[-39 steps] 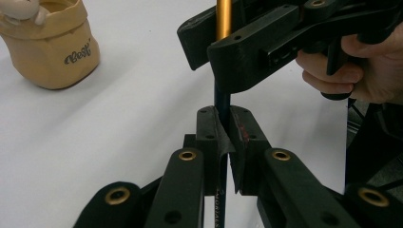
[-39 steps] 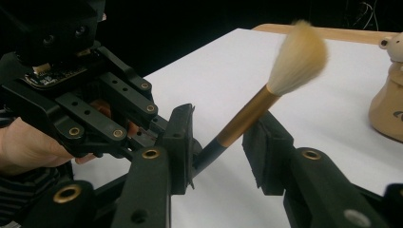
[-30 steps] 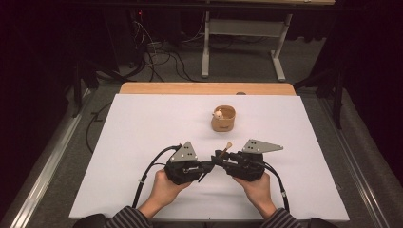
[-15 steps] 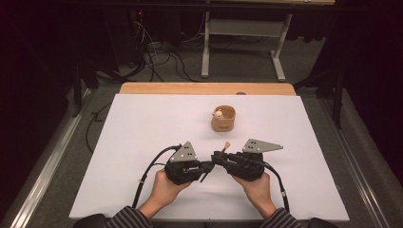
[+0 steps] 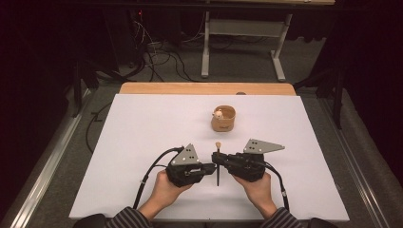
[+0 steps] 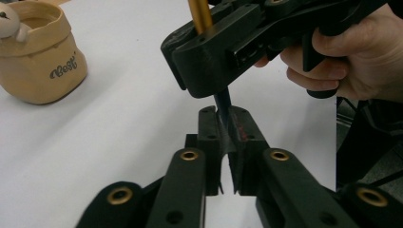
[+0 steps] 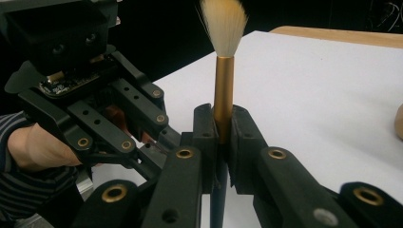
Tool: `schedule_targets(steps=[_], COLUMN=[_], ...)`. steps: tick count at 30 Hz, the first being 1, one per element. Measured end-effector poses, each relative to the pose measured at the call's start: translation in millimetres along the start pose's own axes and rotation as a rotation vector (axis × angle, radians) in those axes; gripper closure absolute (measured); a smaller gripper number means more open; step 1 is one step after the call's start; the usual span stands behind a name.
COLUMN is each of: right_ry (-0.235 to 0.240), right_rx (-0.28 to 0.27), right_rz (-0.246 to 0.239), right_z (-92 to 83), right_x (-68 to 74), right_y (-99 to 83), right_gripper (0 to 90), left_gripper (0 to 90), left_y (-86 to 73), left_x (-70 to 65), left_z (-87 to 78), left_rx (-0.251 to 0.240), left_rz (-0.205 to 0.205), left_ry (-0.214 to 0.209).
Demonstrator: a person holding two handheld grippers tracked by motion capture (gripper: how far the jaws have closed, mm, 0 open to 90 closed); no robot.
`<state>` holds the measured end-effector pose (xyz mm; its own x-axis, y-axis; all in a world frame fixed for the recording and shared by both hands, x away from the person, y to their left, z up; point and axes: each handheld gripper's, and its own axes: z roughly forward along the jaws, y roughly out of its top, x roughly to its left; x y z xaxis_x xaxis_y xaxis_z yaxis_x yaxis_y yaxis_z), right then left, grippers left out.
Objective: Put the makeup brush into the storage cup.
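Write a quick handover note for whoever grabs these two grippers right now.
Left gripper: shut on the dark handle end of the makeup brush.
Right gripper: jaws have just been closing and now clamp the brush at its gold ferrule, bristles up.
Both grippers hold the brush between them, just above the white table.
The tan pouch stands upright farther back, open, with a pale round item in it.
Done: brush gripped by both grippers.
Left: probably release the left grip and carry the brush to the pouch.

Bright, evenly lit tabletop, dark surroundings, blurred near foreground.
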<state>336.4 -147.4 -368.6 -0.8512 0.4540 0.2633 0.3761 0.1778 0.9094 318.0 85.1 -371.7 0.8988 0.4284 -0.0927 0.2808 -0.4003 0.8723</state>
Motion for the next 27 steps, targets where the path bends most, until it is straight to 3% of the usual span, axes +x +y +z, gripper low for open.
schedule_targets(steps=[8, 14, 27], right_ry=[-0.006, -0.011, -0.02], right_rx=[0.005, 0.005, 0.006], right_rz=[-0.012, -0.019, -0.026], right_z=[-2.1, -5.2, -11.2], right_x=[-0.6, -1.2, -3.4], right_y=[1.7, 3.1, 5.8], right_gripper=[85.6, 85.6, 85.7], left_gripper=[61.7, 52.0, 44.2], left_y=[0.4, 0.9, 1.3], left_x=[0.7, 2.1, 7.2], left_z=[-2.5, -6.9, -17.3], left_rx=[-0.001, -0.021, -0.032], left_rz=[-0.019, -0.04, -0.065], left_ry=[0.018, 0.028, 0.059])
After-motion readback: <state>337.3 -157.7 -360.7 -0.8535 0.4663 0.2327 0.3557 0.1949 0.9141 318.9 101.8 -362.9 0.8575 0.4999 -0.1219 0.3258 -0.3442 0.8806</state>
